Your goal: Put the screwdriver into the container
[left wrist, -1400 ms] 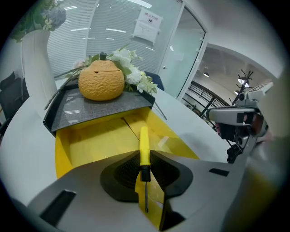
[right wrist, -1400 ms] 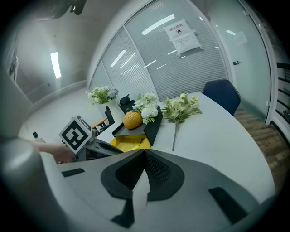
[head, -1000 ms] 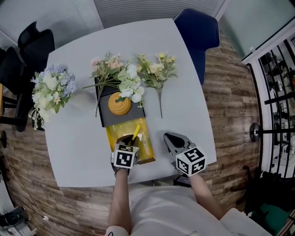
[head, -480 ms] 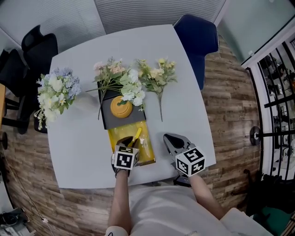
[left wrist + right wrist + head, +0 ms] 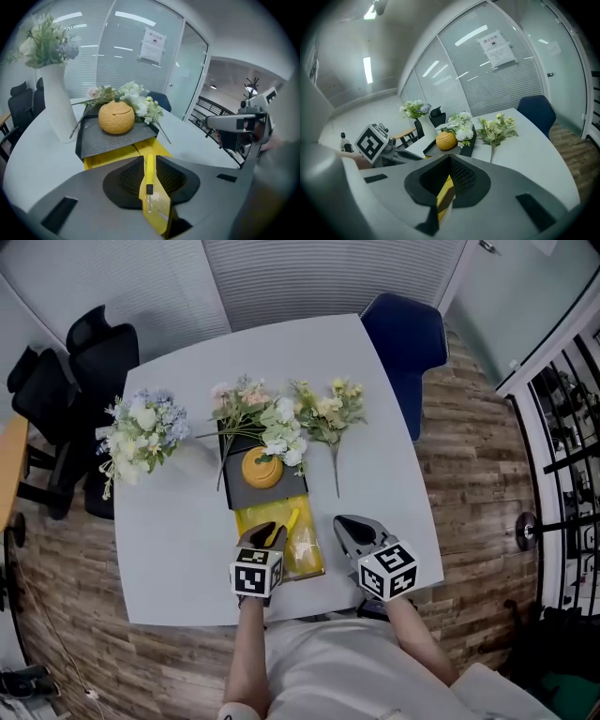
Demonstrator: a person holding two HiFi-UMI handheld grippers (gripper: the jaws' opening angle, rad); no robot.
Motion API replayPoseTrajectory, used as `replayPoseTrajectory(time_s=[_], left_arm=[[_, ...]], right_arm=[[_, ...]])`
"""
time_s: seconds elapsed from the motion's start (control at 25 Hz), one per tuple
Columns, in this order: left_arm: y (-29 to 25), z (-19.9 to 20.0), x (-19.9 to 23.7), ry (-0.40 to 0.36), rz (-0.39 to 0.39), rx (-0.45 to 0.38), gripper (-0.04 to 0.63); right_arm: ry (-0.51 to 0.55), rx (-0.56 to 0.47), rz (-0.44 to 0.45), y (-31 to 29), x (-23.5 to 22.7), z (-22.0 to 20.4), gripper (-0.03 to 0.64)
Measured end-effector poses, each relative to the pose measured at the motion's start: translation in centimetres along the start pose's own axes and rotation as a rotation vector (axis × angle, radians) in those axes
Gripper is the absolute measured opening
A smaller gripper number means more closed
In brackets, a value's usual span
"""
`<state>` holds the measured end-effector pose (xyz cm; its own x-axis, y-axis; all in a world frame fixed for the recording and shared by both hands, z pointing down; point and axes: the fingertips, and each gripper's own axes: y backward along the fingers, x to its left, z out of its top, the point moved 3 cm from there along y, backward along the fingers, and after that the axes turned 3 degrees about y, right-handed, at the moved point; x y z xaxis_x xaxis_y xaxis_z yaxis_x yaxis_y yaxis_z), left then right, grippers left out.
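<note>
My left gripper is shut on a yellow screwdriver, clamped by its handle between the jaws. In the left gripper view the screwdriver has its metal shaft pointing back toward the camera. It hangs over the yellow container, which lies at the near side of the table; the container's front wall shows just past the jaws. My right gripper hovers to the right of the container, jaws together with nothing gripped.
A dark tray with an orange pumpkin-shaped jar touches the container's far end. Loose flowers lie behind it. A white vase of flowers stands at the left. A blue chair and black chairs ring the table.
The head view has shifted, so the table sits lower and further right. My left gripper still holds the screwdriver over the yellow container. The right gripper has stayed in place.
</note>
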<state>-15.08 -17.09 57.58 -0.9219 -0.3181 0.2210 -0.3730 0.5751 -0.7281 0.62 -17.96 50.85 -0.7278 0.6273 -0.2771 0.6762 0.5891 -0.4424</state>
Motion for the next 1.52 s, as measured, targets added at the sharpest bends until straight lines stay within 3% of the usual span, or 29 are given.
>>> replayPoseTrajectory(time_s=[0.32,0.52,1.52], left_arm=[[4.1,2.9,0.1,0.063,-0.001,-0.186,0.054],[5.5,3.9,-0.2,0.082,-0.022,-0.243,0.018],[6.1,3.7,0.5,0.108,-0.013,-0.262,0.008]], right_arm=[[0.054,-0.062,0.011,0.3,1.6,2.5,0.015],[0.06,-0.083,0.014,0.6,1.7,3.1,0.015],[0.08,-0.071,0.029,0.4,2.1,2.8,0.015]])
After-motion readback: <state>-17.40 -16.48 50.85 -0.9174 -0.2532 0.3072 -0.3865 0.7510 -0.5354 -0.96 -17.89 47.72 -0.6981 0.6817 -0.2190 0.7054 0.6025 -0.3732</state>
